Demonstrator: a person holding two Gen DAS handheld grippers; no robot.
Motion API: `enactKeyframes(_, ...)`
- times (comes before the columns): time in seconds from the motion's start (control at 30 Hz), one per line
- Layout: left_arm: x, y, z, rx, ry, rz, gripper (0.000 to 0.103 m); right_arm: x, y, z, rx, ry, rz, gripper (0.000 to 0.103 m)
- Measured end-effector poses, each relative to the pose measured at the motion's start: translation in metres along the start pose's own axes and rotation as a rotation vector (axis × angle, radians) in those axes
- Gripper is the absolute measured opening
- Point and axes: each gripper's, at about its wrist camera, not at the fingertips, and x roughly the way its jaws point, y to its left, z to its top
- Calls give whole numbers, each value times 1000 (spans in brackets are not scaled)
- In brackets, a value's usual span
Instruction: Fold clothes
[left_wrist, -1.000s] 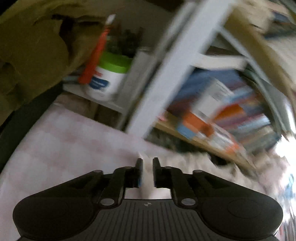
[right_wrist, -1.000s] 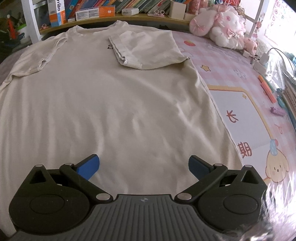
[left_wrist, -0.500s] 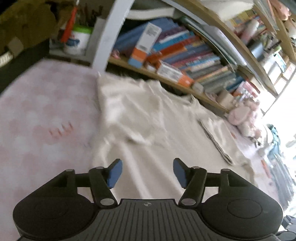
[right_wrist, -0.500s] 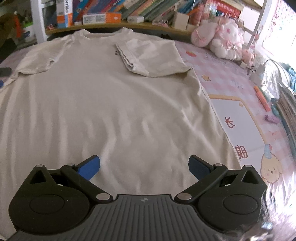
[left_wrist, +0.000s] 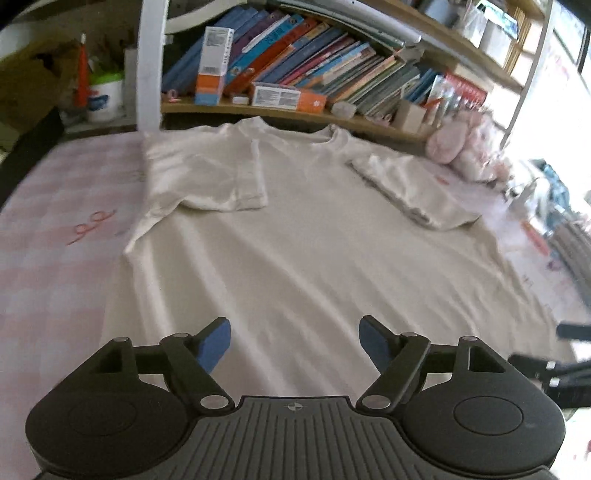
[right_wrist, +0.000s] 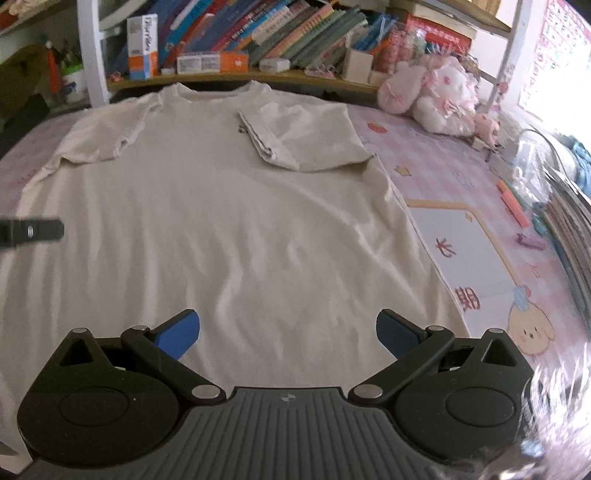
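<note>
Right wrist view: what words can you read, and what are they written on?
"长": red, on the white panel of the pink mat.
"期": red, lower on the same panel.
Tall box on the shelf: lettering too blurred to read.
Books: spine titles too small to read.

T-shirt (right_wrist: 229, 229) lies flat on the mat (right_wrist: 461, 229) — bookshelf (right_wrist: 258, 75) behind, plush toys (right_wrist: 436, 96) right.

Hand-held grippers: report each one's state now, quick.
Left hand-held gripper: open, holding nothing.
Right hand-held gripper: open, holding nothing.
</note>
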Motion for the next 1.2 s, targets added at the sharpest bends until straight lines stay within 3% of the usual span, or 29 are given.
enactKeyframes(0.23, -25, -40, -16, 37, -31, 97, 81, -12, -18, -6, -54, -64, 74, 103)
enactKeyframes(0.33, -35, -60, -21, 29, -56, 129, 89, -21, -37, -13, -48, -92, 94, 103)
enactKeyframes(0.7, -76, -134, -69, -17, -86, 260, 89, -49, -108, -63, -16, -122, 153, 103)
enactKeyframes(0.9, -96, -151, -100, -82, -95, 313, 90, -62, -132, -92, -22, -133, 170, 103)
enactKeyframes(1.2, -121, -149, -116, -138, -108, 374, 90, -65, -155, -102, 64, -95, 224, 103)
